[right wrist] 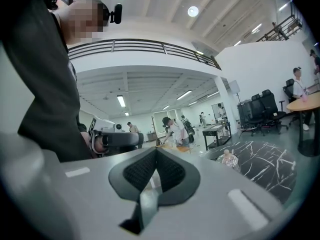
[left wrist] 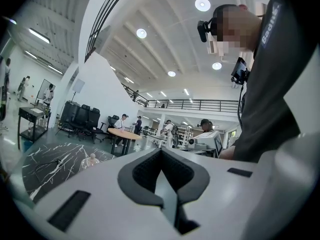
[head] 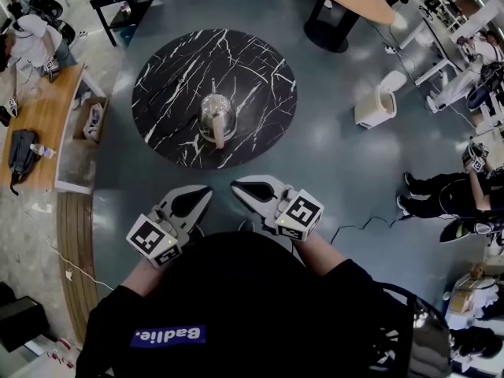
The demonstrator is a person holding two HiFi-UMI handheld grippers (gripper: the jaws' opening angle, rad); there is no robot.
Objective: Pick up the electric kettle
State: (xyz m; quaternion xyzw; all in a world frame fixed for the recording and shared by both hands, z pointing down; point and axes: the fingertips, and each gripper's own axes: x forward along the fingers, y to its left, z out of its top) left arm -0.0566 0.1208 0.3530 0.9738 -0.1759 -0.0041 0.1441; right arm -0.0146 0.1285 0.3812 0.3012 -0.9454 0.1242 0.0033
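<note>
Glass electric kettle (head: 216, 116) stands mid round marble table (head: 181, 69), white bin (head: 376, 105) right; nearer, left gripper (head: 203, 191) and right gripper (head: 238, 186), jaws closed, empty

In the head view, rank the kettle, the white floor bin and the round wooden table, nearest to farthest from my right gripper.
1. Electric kettle, on the marble table just ahead of the right gripper.
2. White bin, on the floor to the right.
3. Round wooden table, far upper right.

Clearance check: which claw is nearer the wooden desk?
Left. The left claw is to the right of the wooden desk, well apart; the right claw sits farther right again.
</note>
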